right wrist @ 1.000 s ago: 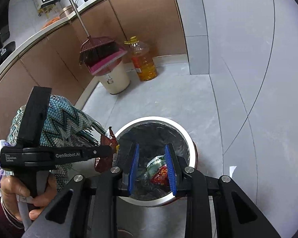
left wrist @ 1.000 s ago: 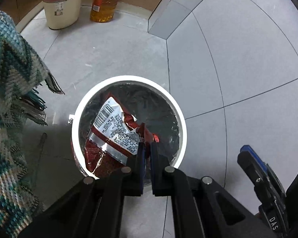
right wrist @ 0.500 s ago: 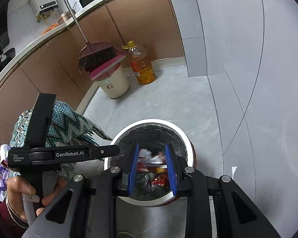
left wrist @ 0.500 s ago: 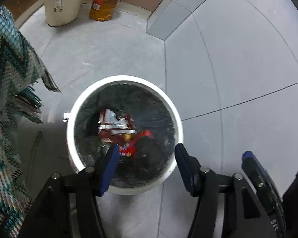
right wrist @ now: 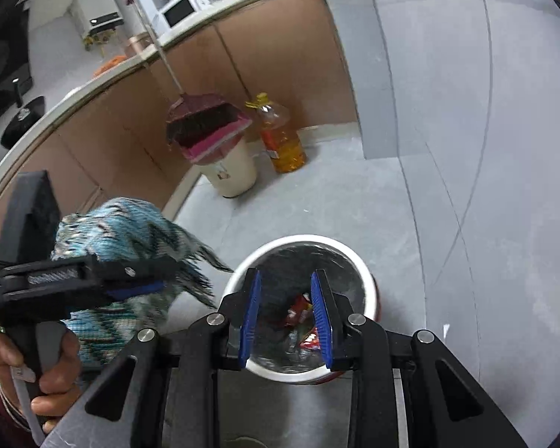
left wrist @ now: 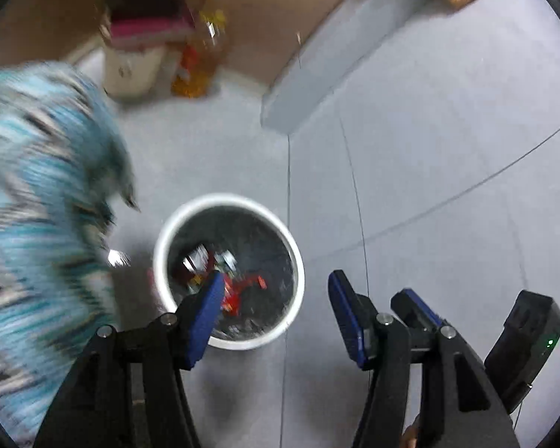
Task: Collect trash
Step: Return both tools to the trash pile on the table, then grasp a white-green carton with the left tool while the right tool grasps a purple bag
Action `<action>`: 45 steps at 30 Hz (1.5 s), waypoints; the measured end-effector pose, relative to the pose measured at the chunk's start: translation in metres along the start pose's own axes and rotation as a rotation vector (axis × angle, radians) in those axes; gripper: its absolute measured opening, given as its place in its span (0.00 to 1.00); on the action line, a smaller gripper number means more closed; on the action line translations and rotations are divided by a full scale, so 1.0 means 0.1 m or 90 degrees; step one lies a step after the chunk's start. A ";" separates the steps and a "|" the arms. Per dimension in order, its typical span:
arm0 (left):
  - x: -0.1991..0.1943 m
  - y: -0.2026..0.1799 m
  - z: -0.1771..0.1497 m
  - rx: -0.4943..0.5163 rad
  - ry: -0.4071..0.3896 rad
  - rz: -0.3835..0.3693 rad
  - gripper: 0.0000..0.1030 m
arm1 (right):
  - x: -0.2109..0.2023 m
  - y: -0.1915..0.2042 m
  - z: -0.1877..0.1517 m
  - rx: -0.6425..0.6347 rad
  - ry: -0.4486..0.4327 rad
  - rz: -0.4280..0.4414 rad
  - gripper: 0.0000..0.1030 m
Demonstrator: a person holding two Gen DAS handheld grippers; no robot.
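Note:
A round white-rimmed trash bin (left wrist: 160,261) with a black liner stands on the grey tiled floor; it also shows in the right wrist view (right wrist: 366,272). Red and silver snack wrappers (left wrist: 239,291) lie inside it, also visible in the right wrist view (right wrist: 302,313). My left gripper (left wrist: 276,295) is open wide and empty above the bin's near right side. My right gripper (right wrist: 284,315) is open and empty, hovering over the bin. The left gripper's body appears at the left of the right wrist view (right wrist: 93,280).
A teal zigzag knitted cloth (right wrist: 130,239) hangs at the left beside the bin. A cream bucket with a pink dustpan and broom (right wrist: 227,168) and a bottle of yellow oil (right wrist: 283,142) stand by the brown cabinets. A grey wall corner (left wrist: 317,74) rises behind.
The left gripper let go of the red snack wrapper, which dropped into the bin. The jaws opened wide and the left gripper rose away from the bin. The right gripper also lifted slightly.

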State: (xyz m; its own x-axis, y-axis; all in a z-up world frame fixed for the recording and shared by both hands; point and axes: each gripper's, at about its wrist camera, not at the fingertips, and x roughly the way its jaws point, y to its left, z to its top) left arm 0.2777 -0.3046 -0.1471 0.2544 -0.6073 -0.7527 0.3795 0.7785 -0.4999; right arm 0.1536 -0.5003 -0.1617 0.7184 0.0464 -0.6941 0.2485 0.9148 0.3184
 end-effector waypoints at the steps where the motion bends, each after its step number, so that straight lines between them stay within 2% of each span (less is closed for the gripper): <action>1: -0.15 0.00 0.00 0.007 -0.012 0.004 0.54 | -0.09 0.10 0.01 -0.010 -0.007 0.009 0.27; 6: -1.03 0.09 -0.11 0.055 -0.091 0.062 0.54 | -0.40 0.57 0.03 -0.049 -0.032 0.058 0.27; 7: -1.28 0.13 -0.16 0.064 -0.116 0.090 0.54 | -0.46 0.68 0.03 -0.058 -0.036 0.071 0.27; 10: -1.79 0.27 -0.27 0.072 -0.163 0.133 0.54 | -0.62 1.08 0.02 -0.088 -0.046 0.111 0.27; 18: -3.17 1.09 -0.70 0.019 -0.256 0.224 0.54 | -0.90 2.08 -0.14 -0.157 -0.047 0.204 0.27; 24: -3.83 1.92 -1.10 -0.069 -0.290 0.274 0.54 | -0.90 2.71 -0.31 -0.206 -0.014 0.252 0.28; 30: -4.23 2.64 -1.52 -0.151 -0.304 0.314 0.54 | -0.72 3.20 -0.59 -0.246 0.043 0.284 0.28; 36: -4.34 3.16 -1.75 -0.197 -0.297 0.332 0.54 | -0.39 3.63 -0.85 -0.274 0.104 0.297 0.28; 41: -4.25 3.59 -1.80 -0.256 -0.288 0.299 0.54 | -0.11 3.94 -1.04 -0.305 0.154 0.305 0.31; 45: -4.06 3.85 -1.78 -0.288 -0.257 0.260 0.54 | 0.14 4.16 -1.20 -0.317 0.201 0.310 0.33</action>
State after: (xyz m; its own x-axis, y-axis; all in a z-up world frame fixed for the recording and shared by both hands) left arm 0.1619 0.2698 -0.1103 0.6380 -0.1969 -0.7444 -0.1990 0.8918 -0.4064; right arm 0.1894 -0.0709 -0.1162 0.4339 0.5354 -0.7246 -0.4249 0.8308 0.3594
